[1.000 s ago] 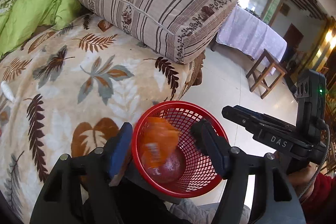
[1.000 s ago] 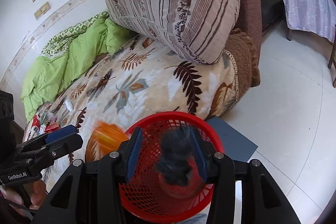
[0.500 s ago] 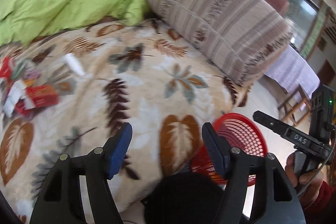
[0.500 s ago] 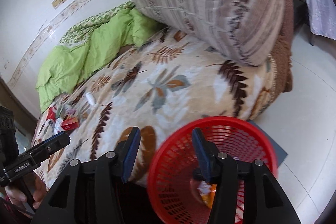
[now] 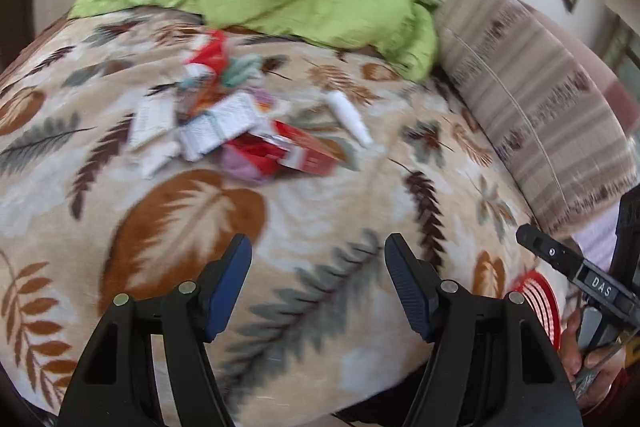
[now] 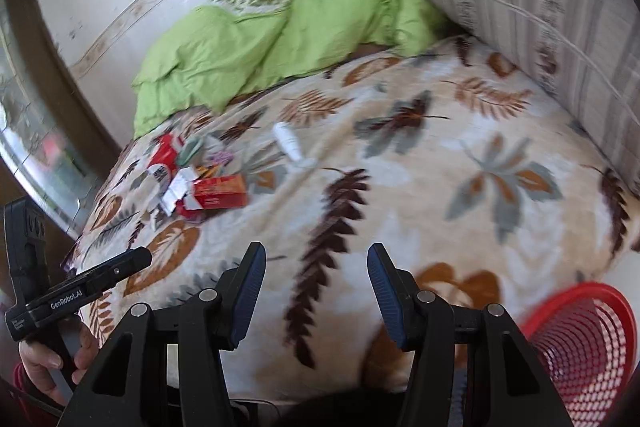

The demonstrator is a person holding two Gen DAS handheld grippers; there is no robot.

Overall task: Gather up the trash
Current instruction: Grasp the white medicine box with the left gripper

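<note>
Left wrist: left tool (image 5: 318, 253) apart, empty | right tool (image 6: 316, 265) apart, empty | both swung off red mesh plastic basket (image 6: 580, 335) after drop | next: trash pile (image 5: 232, 119) on leaf-print bed blanket (image 5: 320, 211).

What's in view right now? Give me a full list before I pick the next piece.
Trash pile: one heap, red, white and pink wrappers and cartons, on the blanket's far left.
Red carton: one, at the pile's near edge.
White tube: one, lying apart, right of the pile.
Basket: one, red mesh, beside the bed at lower right.
Blanket: one, beige with leaf print, covering the bed.
Quilt: one, green, bunched at the back.
Pillow: one, striped, right.
Left gripper: open, empty.
Right gripper: open, empty.
</note>
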